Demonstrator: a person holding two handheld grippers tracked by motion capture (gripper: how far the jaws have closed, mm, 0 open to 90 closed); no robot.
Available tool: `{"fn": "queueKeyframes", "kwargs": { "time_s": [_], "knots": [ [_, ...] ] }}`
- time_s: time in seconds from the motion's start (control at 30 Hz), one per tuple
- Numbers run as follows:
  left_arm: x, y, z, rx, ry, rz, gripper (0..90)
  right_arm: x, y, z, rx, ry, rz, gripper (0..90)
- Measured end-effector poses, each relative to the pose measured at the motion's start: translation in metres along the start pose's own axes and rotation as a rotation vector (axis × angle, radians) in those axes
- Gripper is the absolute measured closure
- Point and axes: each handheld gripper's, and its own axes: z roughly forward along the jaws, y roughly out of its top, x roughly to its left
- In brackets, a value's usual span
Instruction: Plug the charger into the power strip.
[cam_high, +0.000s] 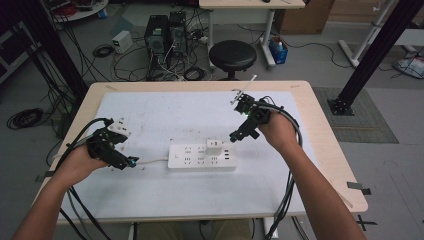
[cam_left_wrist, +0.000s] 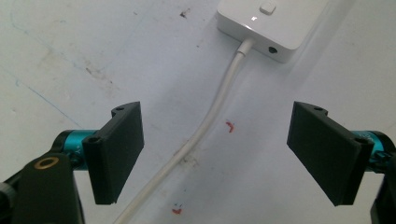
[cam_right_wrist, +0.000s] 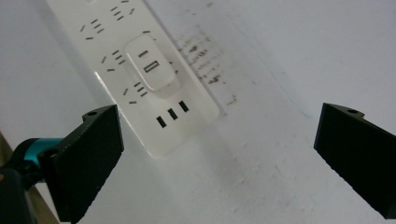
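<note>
Hovering off the surface, right gripper (cam_high: 243, 131) has jaws spread, nothing between them, just beyond the strip's (cam_high: 201, 156) right end, where the adapter (cam_high: 214, 147) sits plugged in. Left gripper (cam_high: 121, 159), jaws apart, straddles the cord (cam_left_wrist: 205, 125) without pinching it, near the left edge. Strip lies mid-surface.

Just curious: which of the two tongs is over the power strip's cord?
The left tongs: the white cord runs between their open jaws; the right tongs hover near the charger.
</note>
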Motion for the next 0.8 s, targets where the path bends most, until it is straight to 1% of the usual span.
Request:
{"fn": "queueKeyframes", "kwargs": {
  "time_s": [0.07, 0.17, 0.2, 0.23, 0.3, 0.33, 0.4, 0.43, 0.47, 0.6, 0.63, 0.7, 0.73, 0.8],
  "knots": [
    [0.000, 0.001, -0.002, -0.005, 0.007, -0.005, 18.7, -0.002, -0.008, -0.007, -0.027, -0.022, 0.041, 0.8],
    [0.000, 0.002, -0.005, -0.016, 0.015, -0.008, 18.7, -0.006, -0.020, -0.015, -0.043, -0.048, 0.092, 0.8],
    [0.001, 0.002, -0.006, -0.016, 0.018, -0.001, 18.7, -0.007, -0.023, -0.018, -0.046, -0.055, 0.114, 0.8],
    [0.000, 0.002, -0.006, -0.015, 0.021, -0.001, 18.7, -0.008, -0.028, -0.020, -0.049, -0.061, 0.133, 0.8],
    [0.001, 0.001, -0.007, -0.022, 0.028, -0.015, 18.7, -0.010, -0.035, -0.023, -0.067, -0.061, 0.155, 0.8],
    [0.001, 0.000, -0.007, -0.025, 0.028, -0.022, 18.7, -0.010, -0.038, -0.024, -0.076, -0.063, 0.174, 0.8],
    [0.003, -0.002, -0.009, -0.038, 0.022, -0.034, 18.7, -0.011, -0.044, -0.028, -0.104, -0.068, 0.185, 0.8],
    [0.003, -0.003, -0.009, -0.041, 0.024, -0.043, 18.7, -0.011, -0.046, -0.030, -0.108, -0.068, 0.192, 0.8],
    [0.003, -0.003, -0.010, -0.049, 0.027, -0.054, 18.7, -0.011, -0.048, -0.032, -0.116, -0.078, 0.192, 0.8],
    [0.004, -0.001, -0.011, -0.059, 0.029, -0.058, 18.7, -0.012, -0.053, -0.035, -0.120, -0.080, 0.197, 0.8],
    [0.004, 0.000, -0.011, -0.062, 0.031, -0.063, 18.7, -0.013, -0.058, -0.036, -0.125, -0.090, 0.202, 0.8],
    [0.003, 0.001, -0.010, -0.056, 0.035, -0.060, 18.7, -0.014, -0.062, -0.036, -0.131, -0.090, 0.215, 0.8],
    [0.002, 0.002, -0.009, -0.065, 0.034, -0.065, 18.7, -0.014, -0.065, -0.036, -0.131, -0.091, 0.220, 0.8],
    [0.002, 0.003, -0.009, -0.055, 0.031, -0.057, 18.7, -0.015, -0.070, -0.035, -0.131, -0.090, 0.227, 0.8]
  ]
}}
